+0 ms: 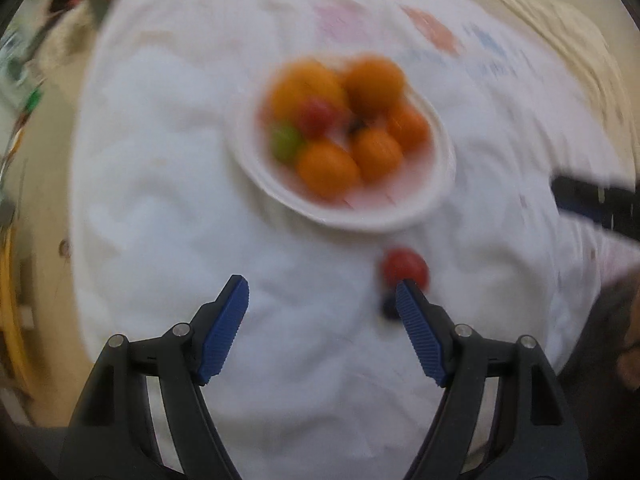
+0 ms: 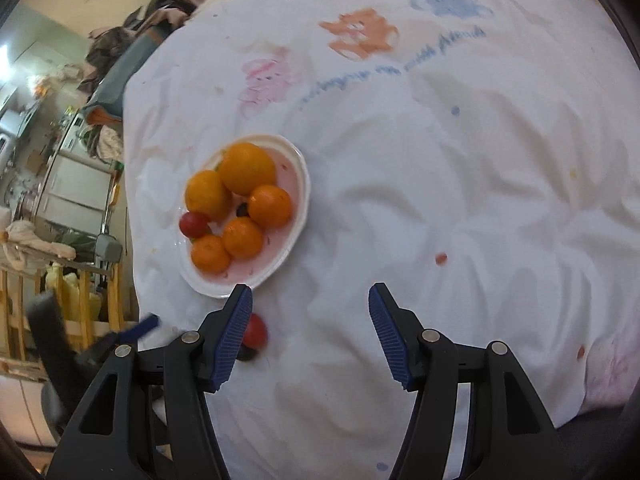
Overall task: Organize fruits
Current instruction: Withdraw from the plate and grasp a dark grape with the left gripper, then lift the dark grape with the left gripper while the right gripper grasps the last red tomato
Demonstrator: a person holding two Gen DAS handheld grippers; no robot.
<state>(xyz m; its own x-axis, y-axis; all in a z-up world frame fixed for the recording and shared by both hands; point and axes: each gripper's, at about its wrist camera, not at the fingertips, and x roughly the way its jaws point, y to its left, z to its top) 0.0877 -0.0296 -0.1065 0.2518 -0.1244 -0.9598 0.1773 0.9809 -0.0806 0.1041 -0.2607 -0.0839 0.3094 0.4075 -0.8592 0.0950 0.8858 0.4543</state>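
Observation:
A white plate [image 1: 404, 216] [image 2: 298, 184] on the white cloth holds several oranges [image 1: 328, 168] [image 2: 246, 168], a red tomato [image 1: 316, 116] [image 2: 194, 224] and a green fruit [image 1: 286, 142]. A loose red tomato [image 1: 404, 266] [image 2: 256, 332] lies on the cloth near the plate, with a small dark fruit [image 1: 386, 308] [image 2: 248, 354] beside it. My left gripper [image 1: 322, 300] is open and empty, its right finger just in front of the loose tomato. My right gripper [image 2: 310, 300] is open and empty, the tomato behind its left finger. The left wrist view is blurred.
The cloth [image 2: 440, 200] has printed cartoon animals [image 2: 360, 34] at its far side. Beyond its left edge are a wooden rail [image 2: 80, 300], shelves and clutter [image 2: 60, 152]. The other gripper shows blurred at the left [image 2: 132, 332] and as a dark shape at the right [image 1: 592, 200].

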